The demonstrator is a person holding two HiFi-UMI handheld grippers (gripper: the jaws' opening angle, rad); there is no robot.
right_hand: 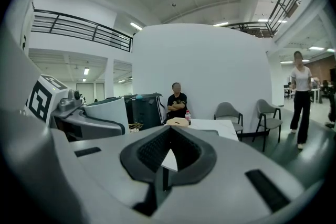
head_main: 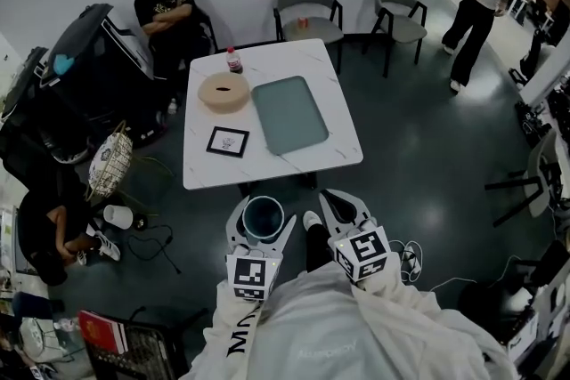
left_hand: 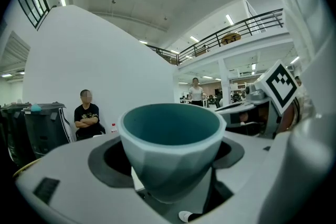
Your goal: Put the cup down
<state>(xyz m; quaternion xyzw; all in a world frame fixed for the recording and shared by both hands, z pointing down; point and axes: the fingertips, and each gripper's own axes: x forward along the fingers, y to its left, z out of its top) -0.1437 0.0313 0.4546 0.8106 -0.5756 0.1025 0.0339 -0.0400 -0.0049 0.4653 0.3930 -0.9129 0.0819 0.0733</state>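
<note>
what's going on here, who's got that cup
A person stands by the table with a hand-held gripper in each hand. The left hand-held gripper is shut on a teal cup, held upright and, in the head view, short of the table's near edge. The right hand-held gripper is shut and empty. On the table lie a tray, a ring, a bottle and a card.

Dark capitals run down the person's left sleeve (head_main: 239, 335); only "MN" reads. Faint print on the jacket front (head_main: 328, 353) is too pale to read. The cubes on the left tool (head_main: 264, 218) and right tool (head_main: 343, 207) bear black-and-white square codes, no letters. The bottle (head_main: 233, 60) has a red label, too small to read.
</note>
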